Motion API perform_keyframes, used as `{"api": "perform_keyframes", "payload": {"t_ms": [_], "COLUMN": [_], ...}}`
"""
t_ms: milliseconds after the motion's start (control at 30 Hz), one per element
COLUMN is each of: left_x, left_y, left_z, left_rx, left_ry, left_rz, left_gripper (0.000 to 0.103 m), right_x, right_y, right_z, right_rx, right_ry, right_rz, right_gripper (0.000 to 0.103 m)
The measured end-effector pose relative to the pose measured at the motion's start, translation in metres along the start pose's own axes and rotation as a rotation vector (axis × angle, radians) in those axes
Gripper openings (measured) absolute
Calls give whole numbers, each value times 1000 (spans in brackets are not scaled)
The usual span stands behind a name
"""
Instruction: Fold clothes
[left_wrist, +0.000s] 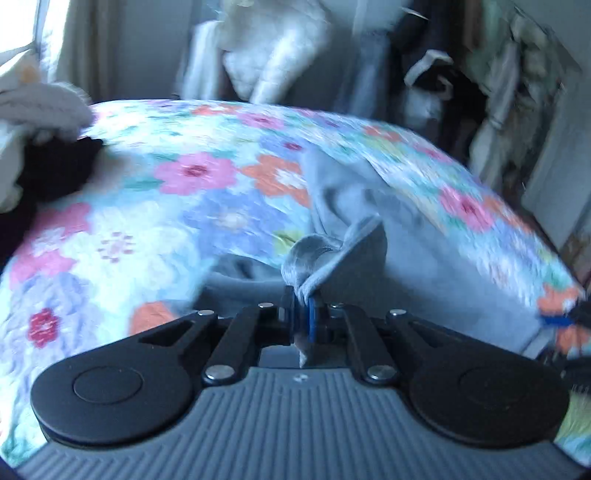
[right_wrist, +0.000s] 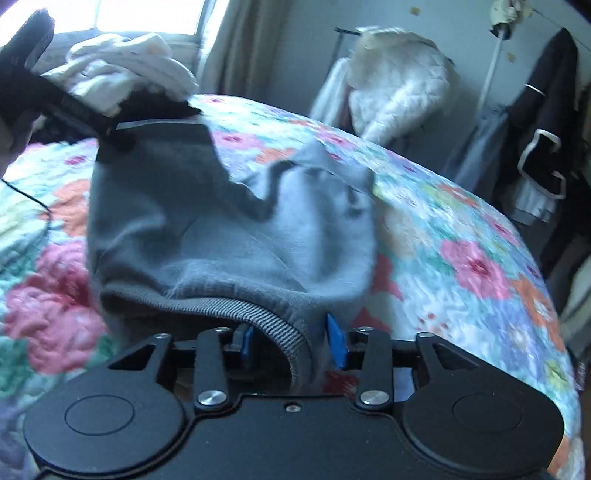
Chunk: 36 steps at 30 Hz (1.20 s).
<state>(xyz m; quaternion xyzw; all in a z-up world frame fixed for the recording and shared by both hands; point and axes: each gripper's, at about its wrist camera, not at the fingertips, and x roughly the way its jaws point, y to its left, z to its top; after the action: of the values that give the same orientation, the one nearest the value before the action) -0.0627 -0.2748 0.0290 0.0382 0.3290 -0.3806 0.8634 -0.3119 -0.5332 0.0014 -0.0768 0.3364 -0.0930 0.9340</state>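
A grey sweatshirt (left_wrist: 351, 206) hangs stretched above the floral bedspread (left_wrist: 147, 206). My left gripper (left_wrist: 304, 314) is shut on a bunched fold of it. In the right wrist view the sweatshirt (right_wrist: 221, 229) spans from the left gripper (right_wrist: 107, 129), which pinches its far corner, to my right gripper (right_wrist: 291, 343). The right jaws stand apart, with the ribbed hem (right_wrist: 273, 325) lying between the blue pads (right_wrist: 336, 341). The right gripper also shows at the edge of the left wrist view (left_wrist: 565, 319).
A heap of white and black clothes (right_wrist: 125, 70) lies at the bed's far left, also in the left wrist view (left_wrist: 40, 122). A white quilted jacket (right_wrist: 399, 88) and dark garments (right_wrist: 546, 129) hang on racks beyond the bed. A window (right_wrist: 147, 14) is behind.
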Motion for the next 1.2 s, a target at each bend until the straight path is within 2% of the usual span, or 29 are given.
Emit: {"api": "perform_keyframes", "payload": {"t_ms": [133,233,333,400,500,633,767,833,900,1033,1133,1200], "left_x": [26,54,49,39,27,10,3,5,12,35,50,58], "left_y": [40,62,57,53,60,69,71,70,69,66,60,56], "left_z": [-11,-25,-29,-30,-35,-48,-56,-58,-58,-56,-53,-52], "left_rx": [-118,-226,-222,-197,-243,-352,-406,-404,-407,-424,-413,-400], "left_ry": [71,119,93,84,101,119,141,147,156,191,209,218], "left_rz": [128,156,165,183,137,10,-106,-147,-152,-151,-147,-146], "left_gripper": [7,15,26,46,50,52,58,61,65,67,68,73], "right_x": [11,17,16,14,10,6,-3,-7,-5,15,39,53], "right_y": [11,16,8,-1,-13,-31,-43,-50,-58,-77,-84,-84], "right_z": [4,5,4,4,2,-4,-1,6,12,8,-5,-15], "right_rx": [-6,11,83,146,241,401,474,482,494,545,598,652], "right_ry": [35,72,96,109,130,139,85,44,29,71,156,211], "right_rz": [70,105,120,131,147,189,276,307,299,212,195,220], "right_gripper": [48,49,52,54,56,57,58,67,73,74,74,74]}}
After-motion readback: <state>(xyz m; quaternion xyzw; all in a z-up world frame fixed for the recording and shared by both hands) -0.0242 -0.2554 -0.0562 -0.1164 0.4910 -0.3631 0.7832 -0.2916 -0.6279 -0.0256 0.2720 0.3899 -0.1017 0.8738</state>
